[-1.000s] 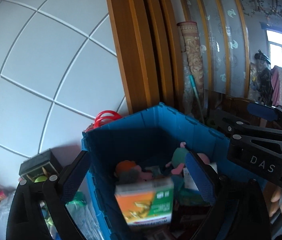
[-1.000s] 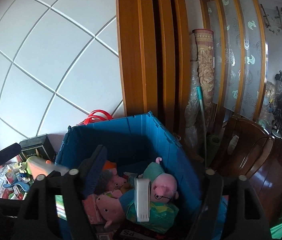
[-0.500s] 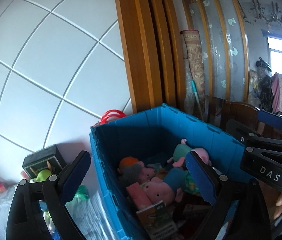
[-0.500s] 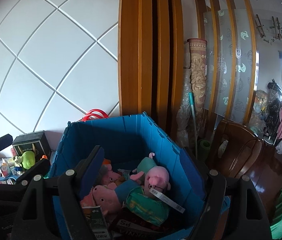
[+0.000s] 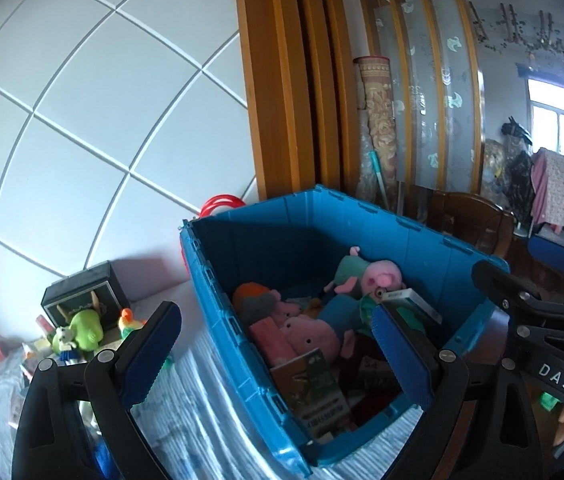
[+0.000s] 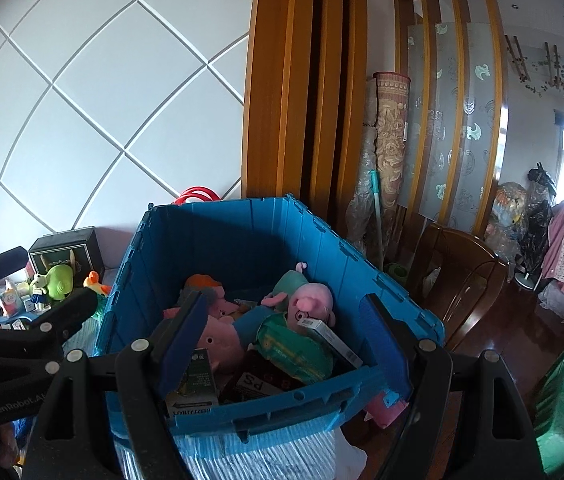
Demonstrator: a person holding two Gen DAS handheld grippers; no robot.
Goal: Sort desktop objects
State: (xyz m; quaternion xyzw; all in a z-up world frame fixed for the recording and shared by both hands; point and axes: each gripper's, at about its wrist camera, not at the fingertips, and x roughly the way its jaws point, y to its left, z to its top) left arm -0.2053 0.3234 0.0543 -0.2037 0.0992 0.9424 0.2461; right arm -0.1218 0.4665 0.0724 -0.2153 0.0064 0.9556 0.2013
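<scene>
Ahead of the tool stands a bright blue crate holding pink pig toys. Left of it sit a lime-green soft toy and a black box. The wall behind is white, crossed by a diamond grid.

My left tool hangs with its blue-padded jaws wide apart and nothing between them, over the near corner of a blue plastic crate. The crate sits on a striped cloth and holds pink pig plush toys, a plush with a grey and orange head, a green printed box and a flat white box. To the left stand a black box and a green toy. My right tool, marked DAS, shows at the right edge.
</scene>
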